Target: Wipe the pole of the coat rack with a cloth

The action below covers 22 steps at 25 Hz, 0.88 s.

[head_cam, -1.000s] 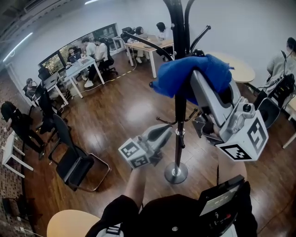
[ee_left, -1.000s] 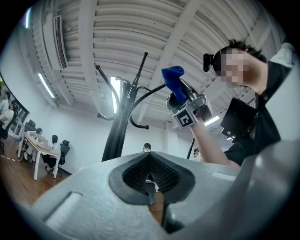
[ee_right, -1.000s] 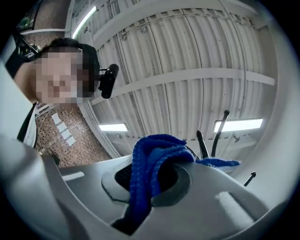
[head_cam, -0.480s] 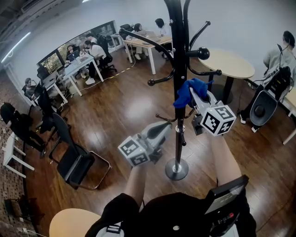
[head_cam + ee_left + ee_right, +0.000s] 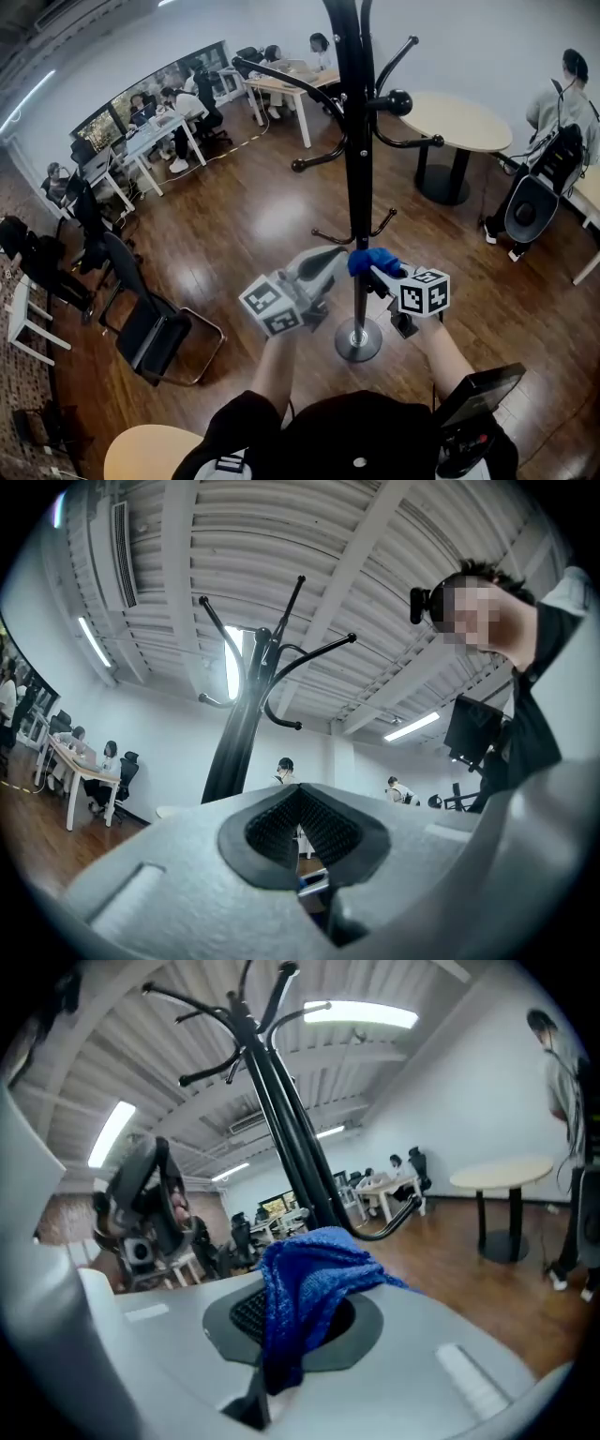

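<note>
Fingers of the right gripper are pinched on a blue cloth, which bunches out over both of them. In the head view the cloth lies against the black pole of the coat rack, low down, below the lowest pair of hooks and above the round metal base. The left gripper hangs just left of the pole at about the same height; its 2 fingers are pressed together with nothing between them, and whether it touches the pole cannot be told. The rack stands on a dark wooden floor. A round desk stands well behind it to the right, and a black chair well off to the left.
</note>
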Motion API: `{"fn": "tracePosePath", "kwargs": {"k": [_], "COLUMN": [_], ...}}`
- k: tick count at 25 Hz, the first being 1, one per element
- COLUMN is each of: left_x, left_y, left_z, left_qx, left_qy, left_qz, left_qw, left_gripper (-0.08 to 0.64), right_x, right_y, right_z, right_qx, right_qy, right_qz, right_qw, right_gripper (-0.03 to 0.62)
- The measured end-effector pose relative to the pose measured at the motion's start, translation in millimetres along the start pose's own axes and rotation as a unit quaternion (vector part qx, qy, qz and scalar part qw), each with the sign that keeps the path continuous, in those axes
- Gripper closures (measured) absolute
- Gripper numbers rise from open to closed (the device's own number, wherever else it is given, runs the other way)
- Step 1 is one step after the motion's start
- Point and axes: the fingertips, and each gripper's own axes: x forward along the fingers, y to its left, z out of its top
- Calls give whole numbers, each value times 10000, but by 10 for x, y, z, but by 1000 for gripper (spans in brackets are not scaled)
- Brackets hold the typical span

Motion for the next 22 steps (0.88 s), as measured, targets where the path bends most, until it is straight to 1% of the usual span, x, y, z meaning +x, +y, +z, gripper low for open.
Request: {"fn": "tracePosePath", "kwargs": {"k": [1,2,3,4,7,9,10,12,15,18,20,22], "left_x": [-1,-4,-5,-5,-9,-28,-39,-55,-82,-101,-94,-86], "left_y": [1,9,20,29,25,35,43,56,50,48,41,27], "left_z": [-8,-15,-18,-15,-4,3,11,36,75,105,121,128], "left_qx": [2,3,1,-5,0,12,20,42,54,63,88,99], "left_qy": [7,9,2,-8,-8,-4,-11,-45,-87,-140,-185,-205], "left_qz": [3,16,34,46,45,60,75,109,130,128,114,103], "left_qw": [10000,10000,10000,10000,10000,10000,10000,9999,9999,9998,9997,9997], "left_gripper": [558,558,558,558,558,558,558,558,558,558,558,558], "right_x": [-68,-112,-122,-97,99,213,239,217,44,-175,-348,-502], "right_y": [97,176,204,174,-76,-164,-150,-7,365,719,896,1048], "right_z": [-28,-44,-46,-37,60,231,357,678,1304,2021,2491,2873], "right_qx": [212,303,276,172,-114,-194,-246,-459,-820,-1176,-1420,-1665], "right_qy": [105,192,228,202,-114,-324,-400,-570,-1180,-1873,-2340,-2618], "right_qz": [308,549,644,580,-1,-255,-295,-194,163,305,341,383], "right_qw": [9992,9978,9973,9980,9999,9990,9985,9971,9895,9747,9612,9499], "right_gripper": [561,561,561,561,561,561,561,560,561,560,560,560]}}
